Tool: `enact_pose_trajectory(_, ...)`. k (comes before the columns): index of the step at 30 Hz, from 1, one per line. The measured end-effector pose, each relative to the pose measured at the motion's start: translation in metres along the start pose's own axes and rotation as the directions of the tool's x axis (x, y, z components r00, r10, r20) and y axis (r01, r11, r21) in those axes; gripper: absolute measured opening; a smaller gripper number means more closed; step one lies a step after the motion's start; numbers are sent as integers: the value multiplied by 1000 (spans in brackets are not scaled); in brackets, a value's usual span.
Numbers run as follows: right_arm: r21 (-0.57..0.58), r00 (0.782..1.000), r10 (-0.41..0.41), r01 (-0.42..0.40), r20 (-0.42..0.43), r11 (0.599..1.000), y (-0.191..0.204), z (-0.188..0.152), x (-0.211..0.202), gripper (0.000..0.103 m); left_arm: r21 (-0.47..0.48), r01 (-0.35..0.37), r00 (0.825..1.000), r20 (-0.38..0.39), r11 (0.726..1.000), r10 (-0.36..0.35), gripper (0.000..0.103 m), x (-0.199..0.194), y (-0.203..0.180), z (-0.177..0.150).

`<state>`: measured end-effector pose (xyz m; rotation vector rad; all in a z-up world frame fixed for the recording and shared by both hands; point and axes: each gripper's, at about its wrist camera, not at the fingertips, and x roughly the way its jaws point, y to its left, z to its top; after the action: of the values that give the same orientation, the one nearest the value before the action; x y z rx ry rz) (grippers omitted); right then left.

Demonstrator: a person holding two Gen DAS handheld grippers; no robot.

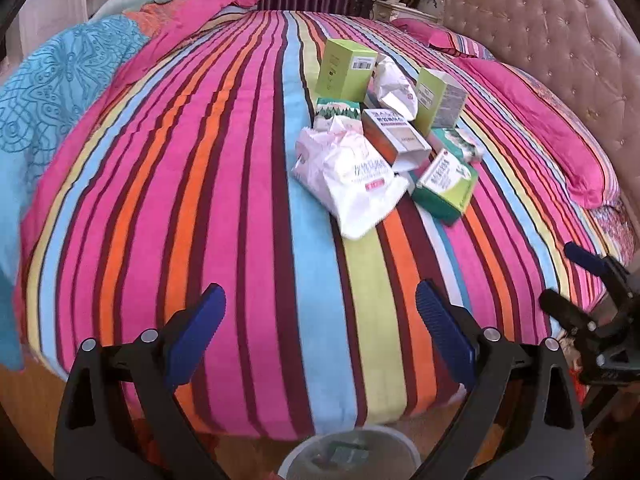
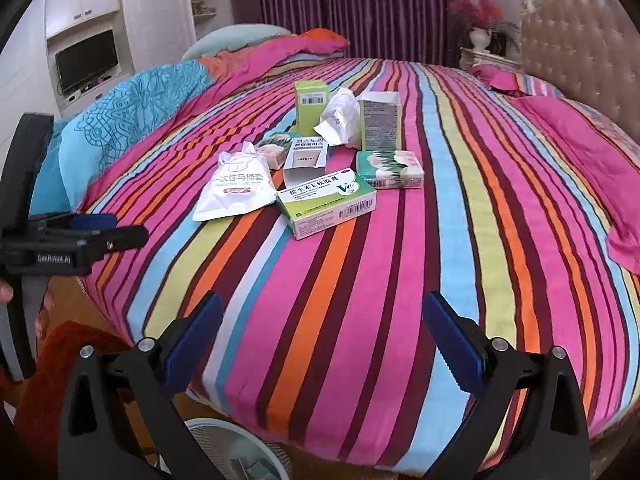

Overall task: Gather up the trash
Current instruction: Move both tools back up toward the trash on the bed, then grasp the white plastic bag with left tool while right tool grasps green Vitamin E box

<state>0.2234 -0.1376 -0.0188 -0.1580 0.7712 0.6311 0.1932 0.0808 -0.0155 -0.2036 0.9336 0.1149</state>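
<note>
A heap of trash lies mid-bed on the striped cover (image 1: 200, 200): a white plastic packet (image 1: 352, 176) (image 2: 236, 188), a green-and-white medicine box (image 1: 444, 184) (image 2: 328, 204), an open white box (image 1: 396, 140) (image 2: 306, 160), two upright green cartons (image 1: 344, 68) (image 2: 380, 120), crumpled white paper (image 1: 394, 88) (image 2: 340, 118) and small tissue packs (image 2: 390, 168). My left gripper (image 1: 320, 300) hangs open over the bed's near edge, well short of the heap. My right gripper (image 2: 323, 308) is open too, beside it (image 1: 568, 280). A white bin (image 1: 304, 48) (image 2: 240, 426) stands below on the floor.
A blue patterned quilt (image 1: 60, 80) is bunched at the left, and pink pillows (image 1: 560, 140) lie against the tufted headboard (image 1: 540, 40) on the right. White cabinets with a TV (image 2: 86, 62) stand far left. A hand (image 2: 6, 292) holds the left gripper (image 2: 120, 228).
</note>
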Motion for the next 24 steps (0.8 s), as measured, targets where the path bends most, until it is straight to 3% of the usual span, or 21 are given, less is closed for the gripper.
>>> enact_pose_trajectory(12,-80,998,50,-53,-44,995,-7,36,44,95,114,4,1000,-8,993,-3,93,47,-7,46)
enact_pose_trajectory(24,-160,995,42,-55,-88,986,-11,54,79,95,111,8,998,-57,994,-2,93,87,0,68)
